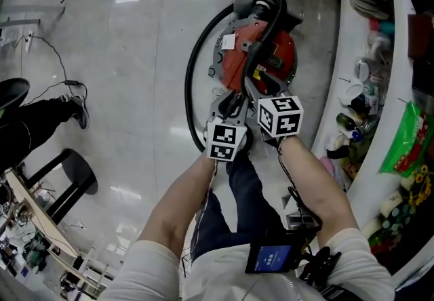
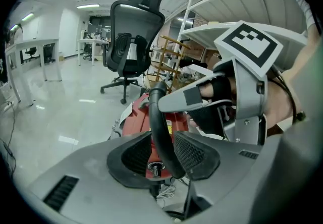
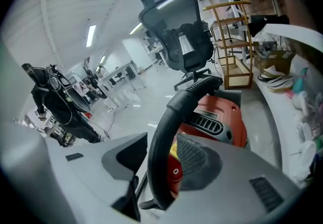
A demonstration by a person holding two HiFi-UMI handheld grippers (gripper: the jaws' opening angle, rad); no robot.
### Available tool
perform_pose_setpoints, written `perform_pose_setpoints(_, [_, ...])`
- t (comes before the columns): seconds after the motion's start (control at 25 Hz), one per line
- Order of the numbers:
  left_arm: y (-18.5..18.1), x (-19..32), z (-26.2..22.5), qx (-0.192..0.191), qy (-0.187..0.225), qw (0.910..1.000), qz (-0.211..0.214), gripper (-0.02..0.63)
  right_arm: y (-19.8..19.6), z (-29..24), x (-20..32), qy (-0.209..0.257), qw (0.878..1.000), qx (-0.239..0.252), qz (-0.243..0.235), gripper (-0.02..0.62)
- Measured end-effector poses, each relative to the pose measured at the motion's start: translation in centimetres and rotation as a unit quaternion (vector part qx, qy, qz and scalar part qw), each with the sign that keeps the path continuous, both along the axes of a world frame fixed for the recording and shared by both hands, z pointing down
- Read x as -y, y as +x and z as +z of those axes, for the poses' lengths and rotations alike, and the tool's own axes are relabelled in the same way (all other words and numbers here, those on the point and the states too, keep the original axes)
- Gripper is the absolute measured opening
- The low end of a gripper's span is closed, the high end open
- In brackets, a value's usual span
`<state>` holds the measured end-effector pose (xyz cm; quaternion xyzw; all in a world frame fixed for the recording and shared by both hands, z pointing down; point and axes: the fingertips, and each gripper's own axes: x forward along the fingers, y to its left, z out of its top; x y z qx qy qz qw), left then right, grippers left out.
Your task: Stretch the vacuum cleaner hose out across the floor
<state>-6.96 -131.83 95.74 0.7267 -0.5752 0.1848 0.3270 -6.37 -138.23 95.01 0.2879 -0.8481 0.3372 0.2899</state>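
Forearms outstretched; left tongs, right tongs straddle hose.

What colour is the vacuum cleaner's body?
The vacuum cleaner body is red, clearest in the head view.

The vacuum cleaner hose is black and lies coiled, not yet stretched out. One long stretch leaves the far side of the vacuum cleaner, bows out to the left over the glossy floor and curves back toward the near end of the machine. A shorter ribbed stretch comes over the red body from its far top and ends in a smooth, bent black tube. That tube stands between the spread pads of the left claw and the right claw, with a gap beside it in each. The vacuum cleaner is red with grey and black fittings.
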Motion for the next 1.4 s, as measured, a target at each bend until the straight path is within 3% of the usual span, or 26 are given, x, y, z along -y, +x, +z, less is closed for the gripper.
perform_pose_setpoints(0.24, [-0.2, 0.8, 2.0, -0.006, -0.007, 0.9999, -0.007, 0.127, -2.4, 2.4, 1.1, -0.031, 0.999, 0.011, -0.009, 0.236])
perform_pose_setpoints(0.48, [-0.4, 1.0, 2.5, -0.01, -0.004, 0.9999, -0.007, 0.127, -2.9, 4.0, 1.6, -0.037, 0.999, -0.019, -0.011, 0.235])
perform_pose_setpoints(0.84, [0.7, 0.7, 1.6, -0.03, 0.001, 0.9994, 0.02, 0.138, -1.4, 3.1, 1.6, -0.087, 0.996, -0.003, 0.002, 0.206])
perform_pose_setpoints(1.4, [6.1, 1.4, -5.6, -0.065, 0.047, 0.9913, 0.105, 0.149, 3.5, -4.8, 1.5, -0.088, 0.995, 0.047, -0.016, 0.195])
